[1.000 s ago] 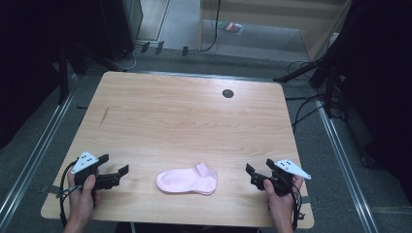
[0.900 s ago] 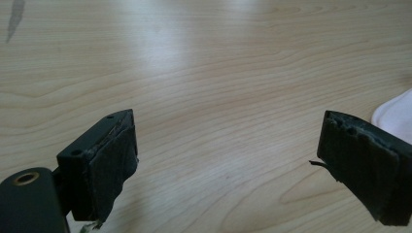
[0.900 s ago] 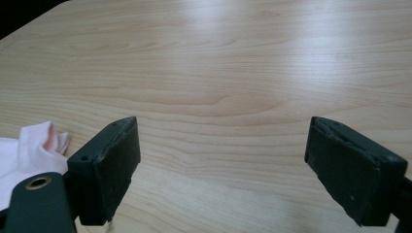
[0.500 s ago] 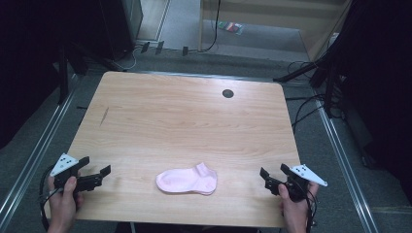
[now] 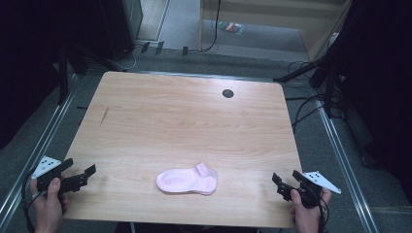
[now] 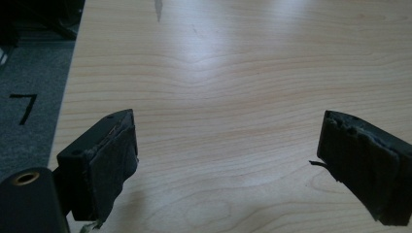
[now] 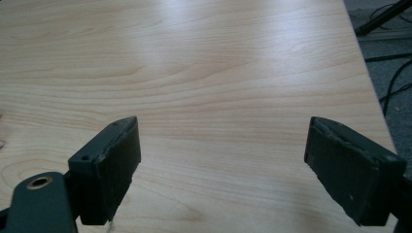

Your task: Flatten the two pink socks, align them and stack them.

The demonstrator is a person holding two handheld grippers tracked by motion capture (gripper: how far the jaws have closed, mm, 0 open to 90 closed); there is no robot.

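**Sock lies alone between two open grippers**

While the pink sock (image 5: 187, 181) lies flat near the front edge of the wooden surface (image 5: 184, 121), neither tool touches it. In the high view it sits about midway between the two hands, its cuff pointing up and to the right, its toe end to the left.

The left hand-held gripper (image 5: 81, 176) hangs at the front left corner of the surface, well apart from the sock, held by the person's left hand (image 5: 48, 206). A grey three-cornered plate (image 5: 45, 166) sits on top of it. In the left gripper view its jaws stand wide apart, with bare wood grain between them and nothing held; the worn black pads (image 6: 114, 167) look frayed at their edges. A strip of grey floor (image 6: 29, 102) with a dark mark shows past the surface's left edge in that view.

The right hand-held gripper (image 5: 285, 183) is at the front right corner, also well apart from the sock, held by the right hand (image 5: 307, 213), with its own grey plate pointing outward to the right. In the right gripper view its jaws are likewise spread wide over bare wood, gripping nothing, and the surface's right edge and some dark cables (image 7: 388, 82) on the floor show beyond.

Near the far edge of the surface there is a small dark round hole (image 5: 227, 93), and toward the left a short dark streak (image 5: 105, 115) marks the wood.
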